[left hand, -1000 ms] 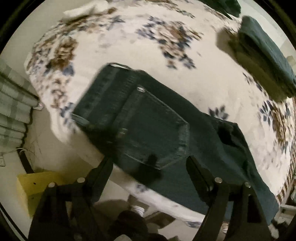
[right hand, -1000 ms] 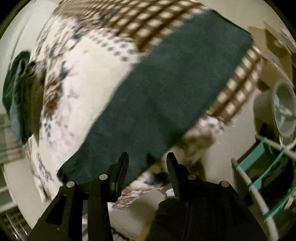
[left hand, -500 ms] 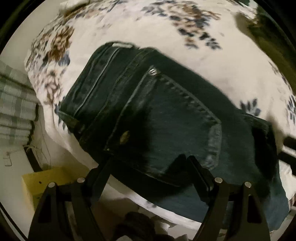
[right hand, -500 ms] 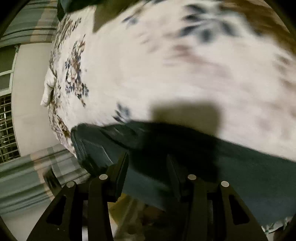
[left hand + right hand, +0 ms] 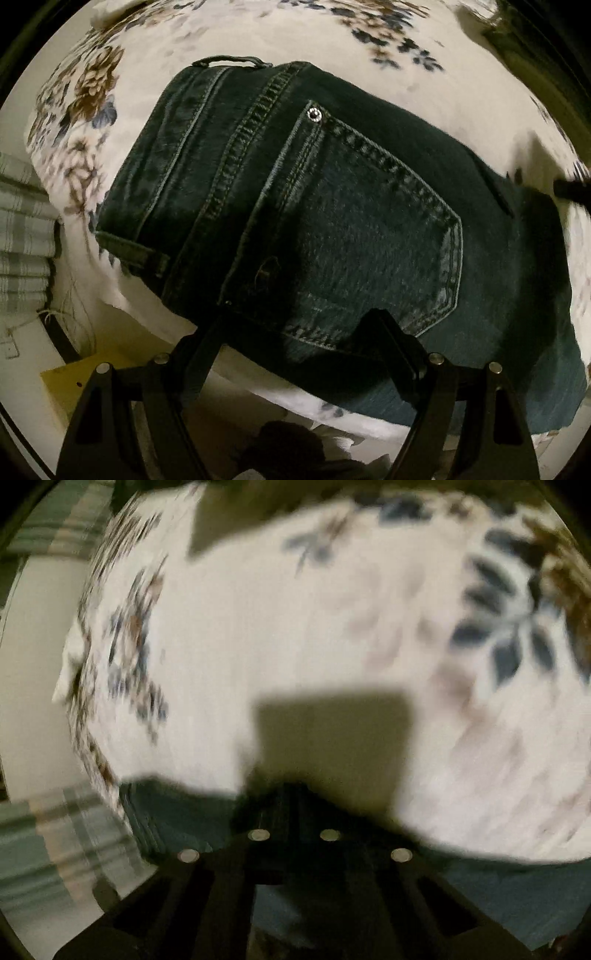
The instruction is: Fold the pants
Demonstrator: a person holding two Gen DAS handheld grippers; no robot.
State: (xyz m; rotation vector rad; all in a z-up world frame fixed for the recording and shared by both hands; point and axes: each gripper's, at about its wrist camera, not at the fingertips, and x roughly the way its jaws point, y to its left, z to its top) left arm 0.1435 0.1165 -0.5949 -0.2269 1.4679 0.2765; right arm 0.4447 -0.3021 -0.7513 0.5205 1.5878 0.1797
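Observation:
Dark green denim pants [image 5: 332,221] lie flat on a white floral bedspread [image 5: 332,48], waistband to the left and back pocket facing up. My left gripper [image 5: 295,326] hovers open just above the pocket's lower edge, near the bed's front edge, with one finger on each side and nothing gripped. The right wrist view is blurred. There my right gripper [image 5: 291,792] has its fingers together at the upper edge of the pants [image 5: 177,812], over the bedspread [image 5: 295,627]. I cannot tell whether cloth is pinched between them.
The bed's edge drops off just below the pants. A yellow box [image 5: 74,376] sits on the floor at lower left beside plaid fabric [image 5: 22,229]. Dark folded clothing [image 5: 535,44] lies at the bed's far right.
My left gripper has come down closer over the back pocket. My right gripper swept from the leg end across the bed to the pants' upper edge, and its jaws closed.

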